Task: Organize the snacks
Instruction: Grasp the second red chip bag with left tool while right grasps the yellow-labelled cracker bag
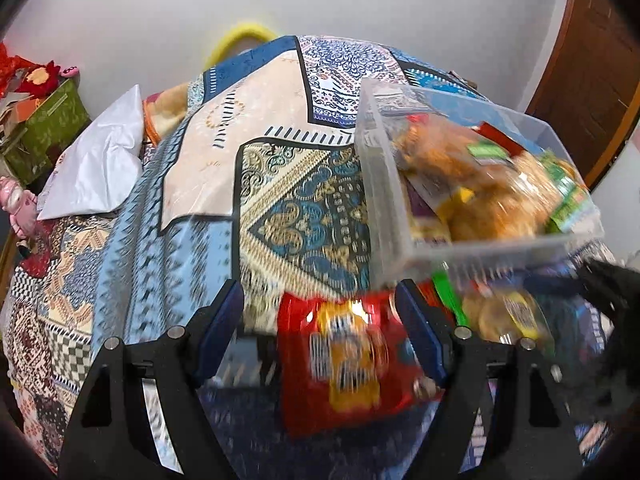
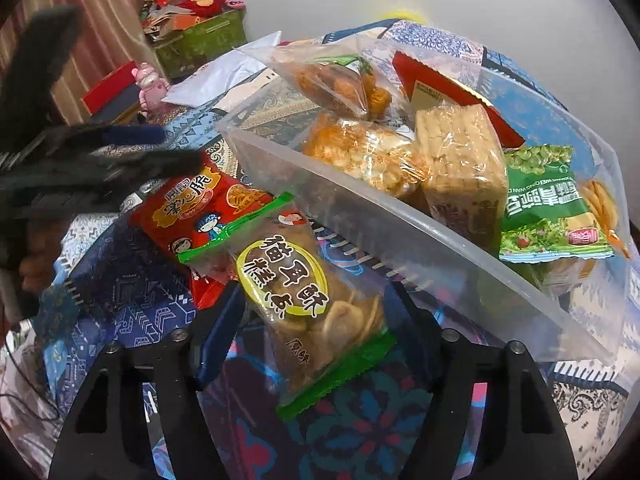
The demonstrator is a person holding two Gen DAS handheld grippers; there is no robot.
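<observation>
A red snack packet (image 1: 348, 364) lies on the patterned cloth between the fingers of my left gripper (image 1: 320, 320), which is open; the packet sits close to the right-hand finger and well away from the other. In the right wrist view that same red packet (image 2: 192, 208) lies under the blurred left gripper (image 2: 180, 150). My right gripper (image 2: 316, 320) stands open around a clear packet (image 2: 312, 312) with green ends and a yellow oval label, with narrow gaps on both sides. Just beyond is a clear plastic bin (image 1: 384, 184) (image 2: 360, 208) holding several snack bags, among them a green pea packet (image 2: 548, 200).
The patterned bedspread (image 1: 280, 140) covers the whole surface. A white plastic bag (image 1: 100, 160) lies at its left edge. Past it stand a green box (image 1: 52, 128) (image 2: 200, 44) with red decorations and a pink toy (image 2: 150, 84). A brown wooden door (image 1: 592, 80) is at the right.
</observation>
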